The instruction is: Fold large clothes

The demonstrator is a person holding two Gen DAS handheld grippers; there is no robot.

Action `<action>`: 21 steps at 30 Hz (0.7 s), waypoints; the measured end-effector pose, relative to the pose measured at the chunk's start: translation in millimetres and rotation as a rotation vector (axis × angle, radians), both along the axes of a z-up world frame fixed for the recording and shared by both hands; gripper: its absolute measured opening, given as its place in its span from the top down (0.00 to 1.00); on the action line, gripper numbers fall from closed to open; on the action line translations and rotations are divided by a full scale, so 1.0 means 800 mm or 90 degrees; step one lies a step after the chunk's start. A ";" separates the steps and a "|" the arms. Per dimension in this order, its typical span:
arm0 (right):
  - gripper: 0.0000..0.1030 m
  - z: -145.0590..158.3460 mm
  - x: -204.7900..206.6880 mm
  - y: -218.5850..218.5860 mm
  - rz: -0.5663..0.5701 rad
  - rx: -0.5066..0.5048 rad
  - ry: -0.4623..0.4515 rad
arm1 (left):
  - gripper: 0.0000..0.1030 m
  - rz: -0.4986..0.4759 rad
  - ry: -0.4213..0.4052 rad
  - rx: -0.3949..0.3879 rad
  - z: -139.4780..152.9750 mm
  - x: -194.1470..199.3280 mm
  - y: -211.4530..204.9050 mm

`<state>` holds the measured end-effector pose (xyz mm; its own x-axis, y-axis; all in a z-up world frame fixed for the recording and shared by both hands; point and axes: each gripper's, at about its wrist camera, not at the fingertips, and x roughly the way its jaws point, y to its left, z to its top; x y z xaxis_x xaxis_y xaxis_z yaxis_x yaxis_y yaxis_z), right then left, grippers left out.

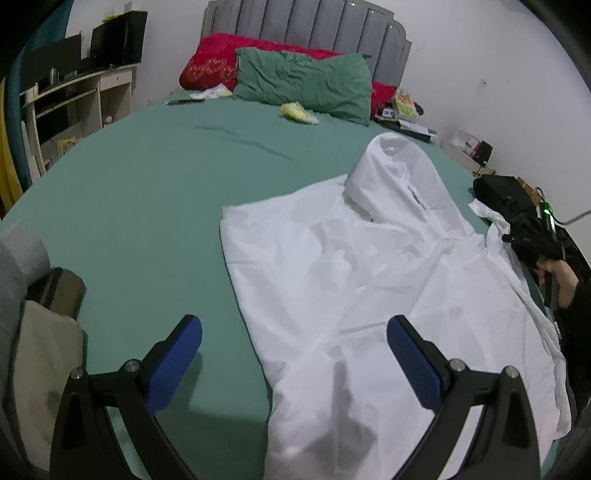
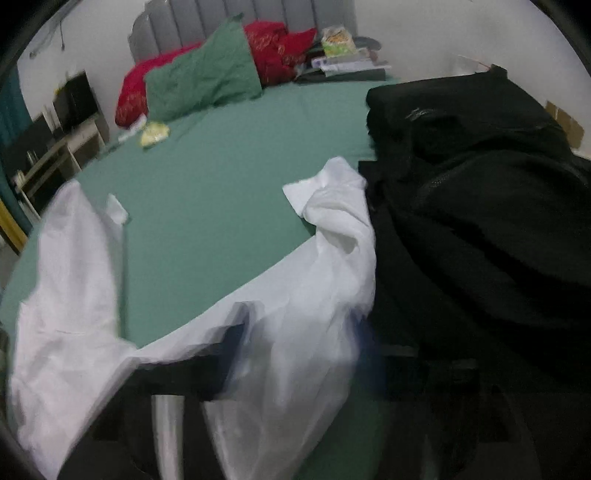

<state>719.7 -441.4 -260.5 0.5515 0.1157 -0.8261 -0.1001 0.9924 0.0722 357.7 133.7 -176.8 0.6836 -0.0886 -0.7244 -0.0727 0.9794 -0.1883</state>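
Two pillows (image 1: 303, 83) top the green bed (image 1: 147, 177); grey headboard (image 1: 306, 22) behind.

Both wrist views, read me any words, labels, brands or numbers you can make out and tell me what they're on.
No text can be read in either view.
Box beside the bed: printed label, too small to read.
Yellow-green packet by the pillows: print too blurred.
Black garment: a pale mark near its top, illegible.
Red pillow: gold pattern only, no letters.

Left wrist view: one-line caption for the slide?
Open left gripper hovers over a white garment spread on the green bed sheet.
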 end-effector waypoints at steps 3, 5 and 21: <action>0.99 0.011 0.005 0.014 0.004 -0.020 -0.027 | 0.03 0.000 0.002 -0.011 0.000 -0.001 0.001; 0.99 0.047 -0.012 0.025 0.014 -0.011 -0.070 | 0.03 -0.003 -0.008 -0.014 0.006 -0.004 0.001; 0.73 0.057 -0.232 0.365 0.348 0.067 0.051 | 0.02 -0.008 -0.071 -0.012 0.051 -0.026 0.005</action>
